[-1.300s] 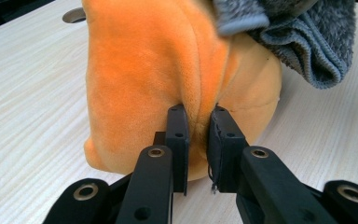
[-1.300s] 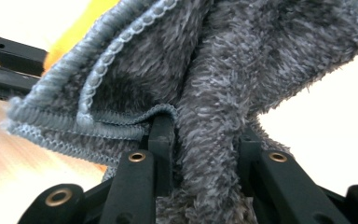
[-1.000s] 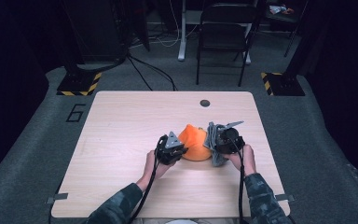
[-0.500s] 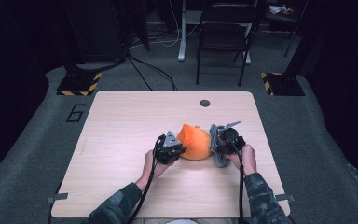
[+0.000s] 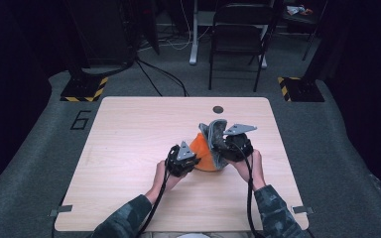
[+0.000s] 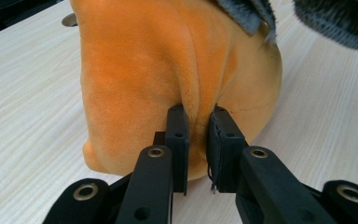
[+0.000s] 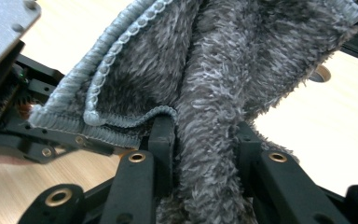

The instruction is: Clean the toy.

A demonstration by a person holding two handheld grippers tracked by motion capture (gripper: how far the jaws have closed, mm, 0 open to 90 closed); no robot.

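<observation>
An orange plush cushion (image 5: 202, 154) lies on the wooden table (image 5: 129, 139), right of centre. My left gripper (image 5: 194, 162) is at its left side, shut on a pinched fold of the orange plush (image 6: 144, 60); the fold is squeezed between the jaws of my left gripper (image 6: 196, 114). A grey fuzzy cloth (image 5: 215, 133) rises from the cushion's right side. My right gripper (image 5: 223, 149) holds it up above the table. In the right gripper view the grey cloth (image 7: 223, 60), with a stitched hem, is clamped in my right gripper (image 7: 205, 126).
A round metal grommet (image 5: 218, 109) sits in the tabletop just behind the cushion. A folding chair (image 5: 238, 44) and cables stand on the dark floor beyond the far edge. Bare wood lies to the left and toward the front edge.
My right gripper has risen and drawn the grey cloth up off the orange cushion. The left gripper has kept its place on the orange fold.
</observation>
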